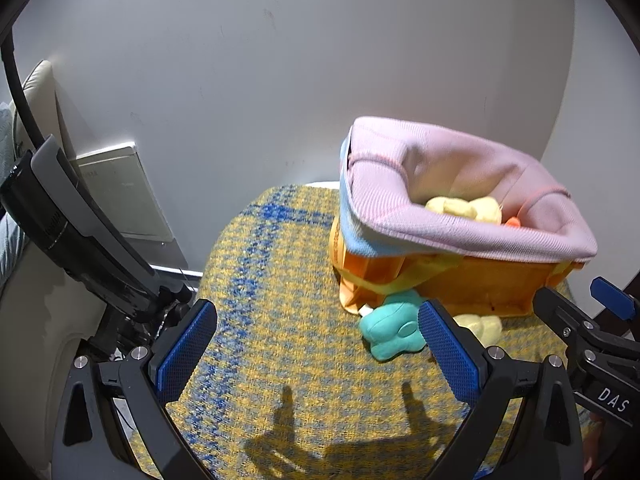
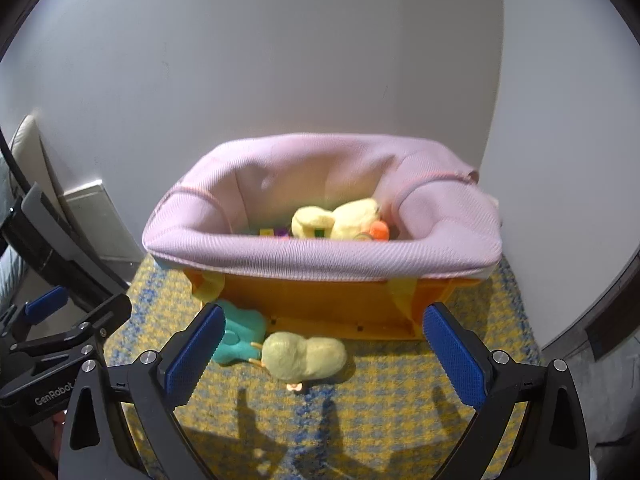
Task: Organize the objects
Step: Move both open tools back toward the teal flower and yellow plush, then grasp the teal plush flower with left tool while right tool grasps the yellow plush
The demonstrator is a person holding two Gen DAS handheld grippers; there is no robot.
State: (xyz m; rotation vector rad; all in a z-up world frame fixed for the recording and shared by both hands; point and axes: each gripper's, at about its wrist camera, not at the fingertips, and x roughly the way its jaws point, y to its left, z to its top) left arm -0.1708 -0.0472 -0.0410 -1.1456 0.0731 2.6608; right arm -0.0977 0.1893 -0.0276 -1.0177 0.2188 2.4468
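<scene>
Both grippers hover with jaws spread wide and nothing between them: the left gripper (image 1: 318, 350) over bare yellow-and-blue woven cloth (image 1: 280, 280), the right gripper (image 2: 320, 354) just short of a pale yellow plush toy (image 2: 306, 356) lying on that cloth. Touching the toy's left end lies a teal plush toy (image 2: 240, 338). Just beyond both stands an orange bin (image 2: 320, 304) with a pink fabric liner (image 2: 320, 248) folded over its rim, holding another yellow plush (image 2: 340, 218) and small colourful pieces. Farthest back is a white wall (image 2: 280, 60).
</scene>
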